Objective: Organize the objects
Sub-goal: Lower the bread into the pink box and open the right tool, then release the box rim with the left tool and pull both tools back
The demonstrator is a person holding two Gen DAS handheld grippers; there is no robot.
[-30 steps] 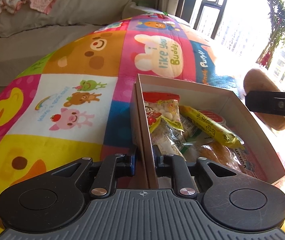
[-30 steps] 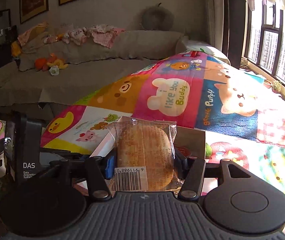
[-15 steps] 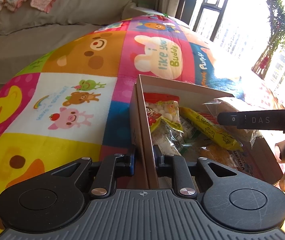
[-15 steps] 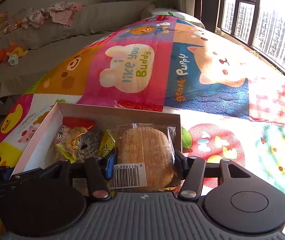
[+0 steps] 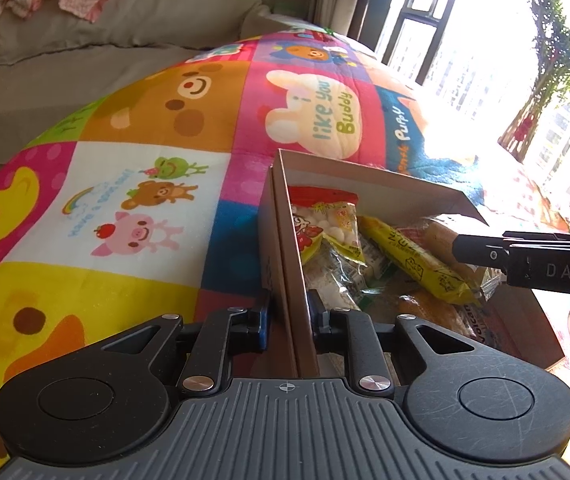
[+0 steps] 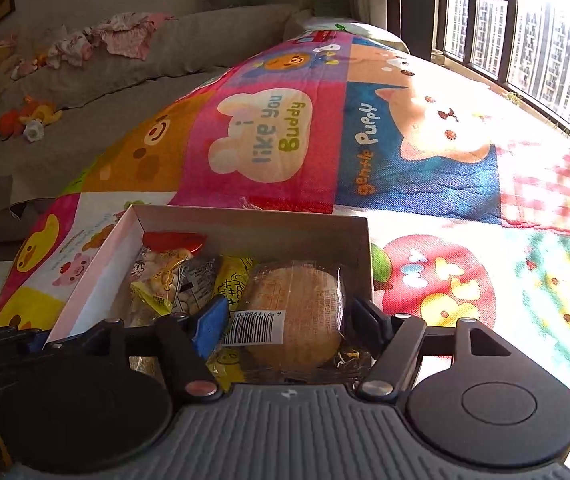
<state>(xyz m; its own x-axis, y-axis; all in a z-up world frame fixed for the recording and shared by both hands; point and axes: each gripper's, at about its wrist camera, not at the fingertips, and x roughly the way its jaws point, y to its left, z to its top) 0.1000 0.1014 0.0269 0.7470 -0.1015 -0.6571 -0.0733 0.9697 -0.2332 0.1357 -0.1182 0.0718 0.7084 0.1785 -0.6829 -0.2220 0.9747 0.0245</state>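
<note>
a moment ago my right hand-held gripper (image 6: pixel 285 314) pinched the wrapped bun (image 6: pixel 293 312); now it's spread wide, the bun lying in the box (image 6: pixel 245 220) among the snacks. my left hand-held gripper (image 5: pixel 288 314) stays clamped on the box wall.

A bright patchwork blanket (image 6: pixel 425 168) with cartoon animals covers the tabletop, printed with "i like you Buddy" and "gentle Puppy". A shallow cardboard box (image 6: pixel 253 224) sits directly on it, near the edge, over the pink and white squares.
</note>
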